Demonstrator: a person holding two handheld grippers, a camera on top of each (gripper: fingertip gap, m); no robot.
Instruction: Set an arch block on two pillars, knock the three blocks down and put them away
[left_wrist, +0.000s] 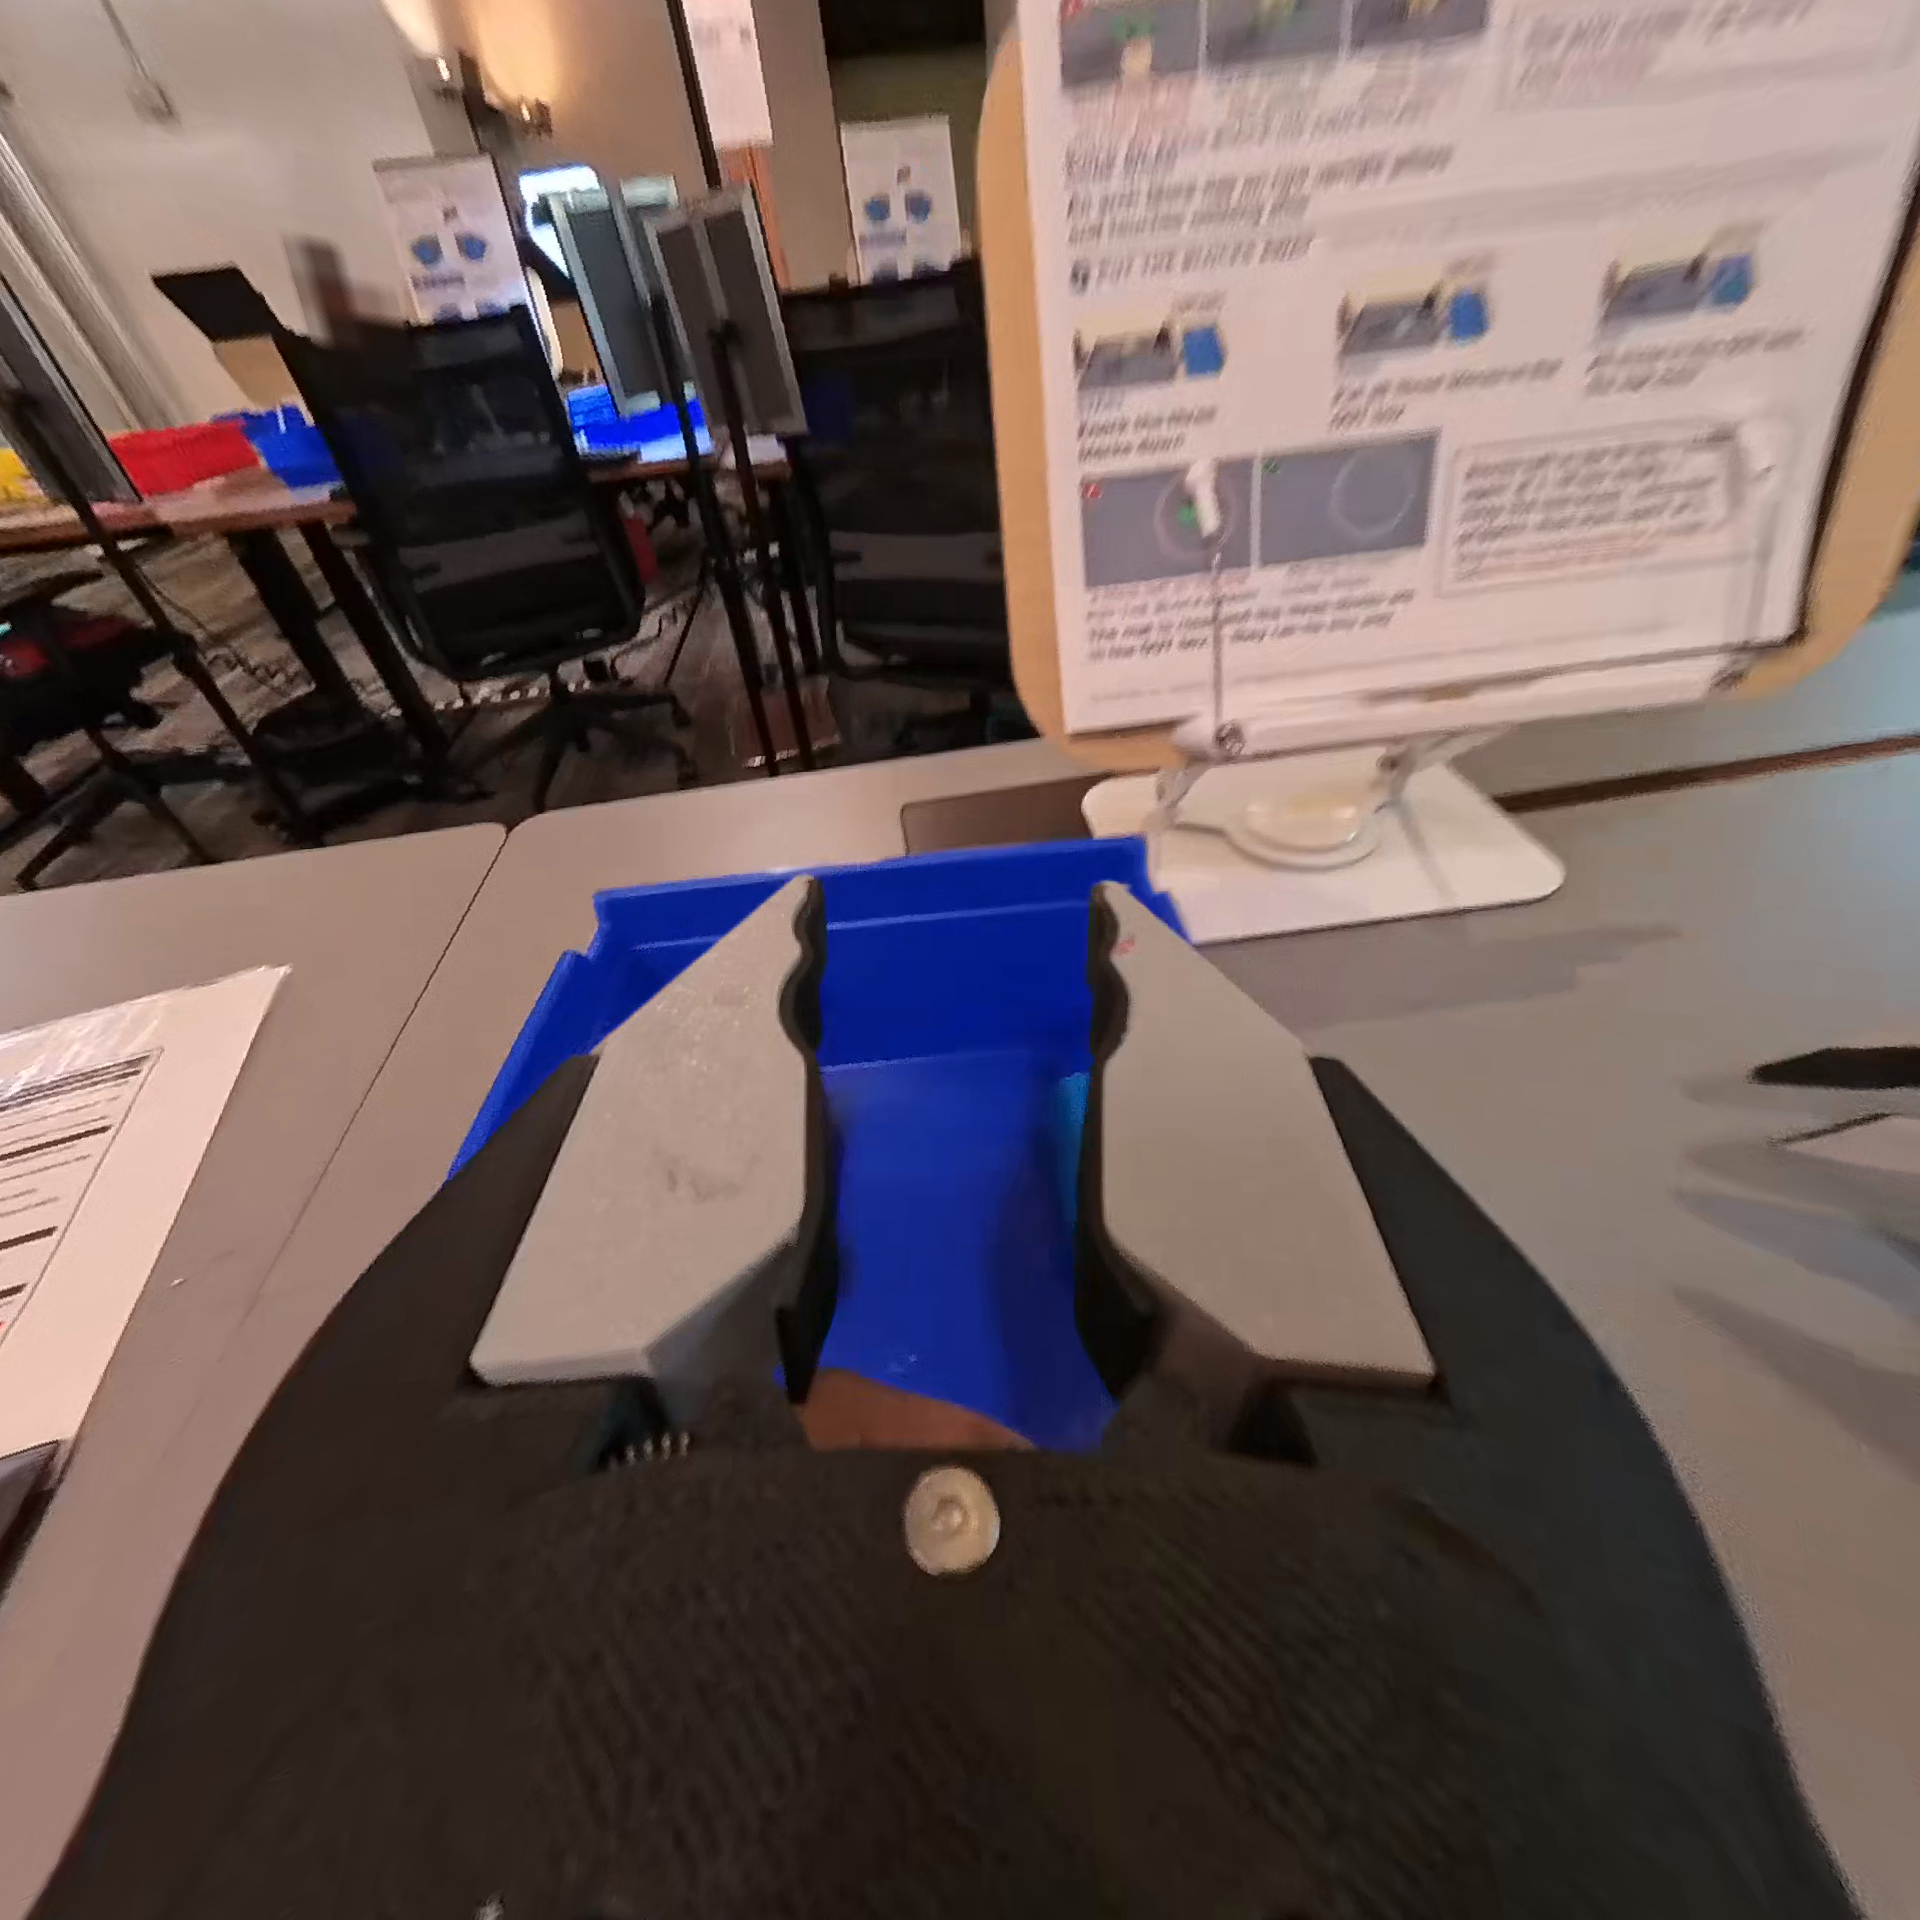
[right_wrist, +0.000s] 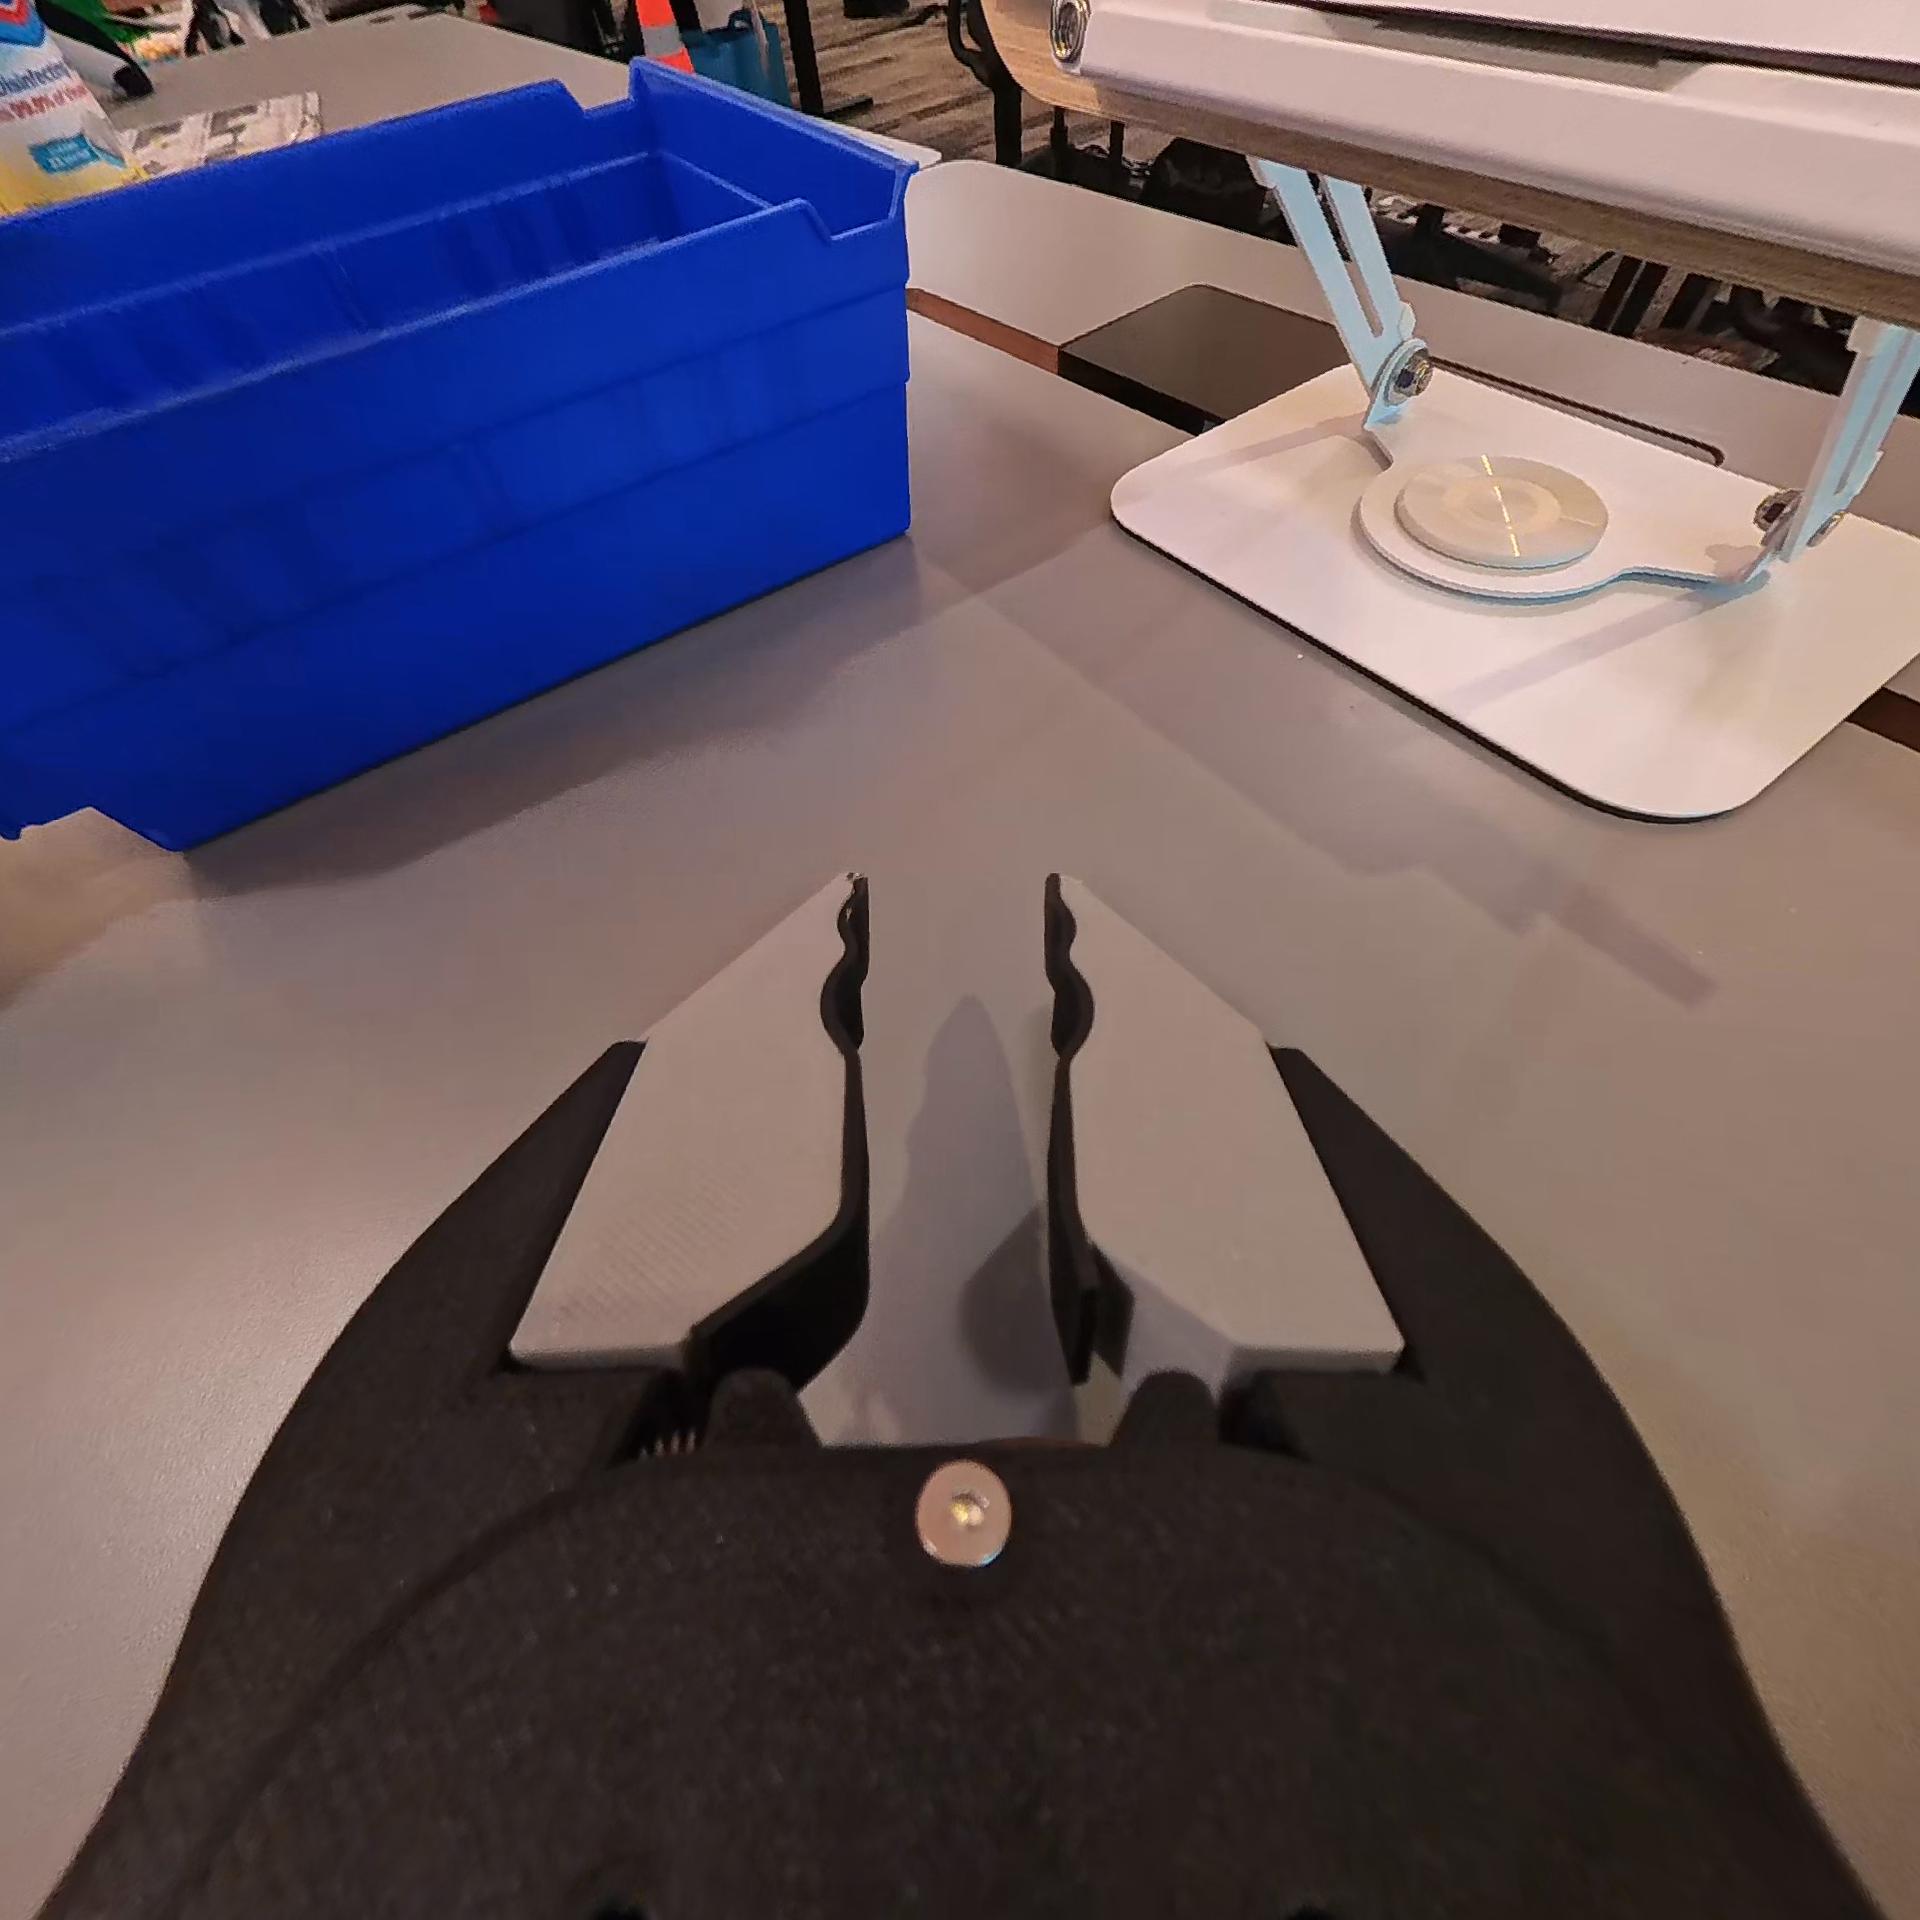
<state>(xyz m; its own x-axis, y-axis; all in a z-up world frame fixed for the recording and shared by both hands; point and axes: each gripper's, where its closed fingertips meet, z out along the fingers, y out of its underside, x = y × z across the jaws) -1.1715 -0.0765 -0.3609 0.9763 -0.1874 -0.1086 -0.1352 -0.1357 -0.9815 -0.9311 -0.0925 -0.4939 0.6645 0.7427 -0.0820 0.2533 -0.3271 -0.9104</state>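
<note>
Left wrist view, grey wavy-edged tongs (left_wrist: 956, 914) apart, glossy blue plastic bin (left_wrist: 935, 987) beneath

The left claw (left_wrist: 956, 904) and its black body covered most of the blue bin (left_wrist: 935, 914), so the near floor of the bin could not be read. A brown shape (left_wrist: 904, 1408) low between the fingers was too cropped to identify. The instruction sheet (left_wrist: 1455, 364) on the stand was motion-blurred and cut by the top and right edges. In the right wrist view, the bin (right_wrist: 468, 468) ran off the left edge, hiding its near-left interior, and the stand's board (right_wrist: 1558, 104) was cropped at the top.
</note>
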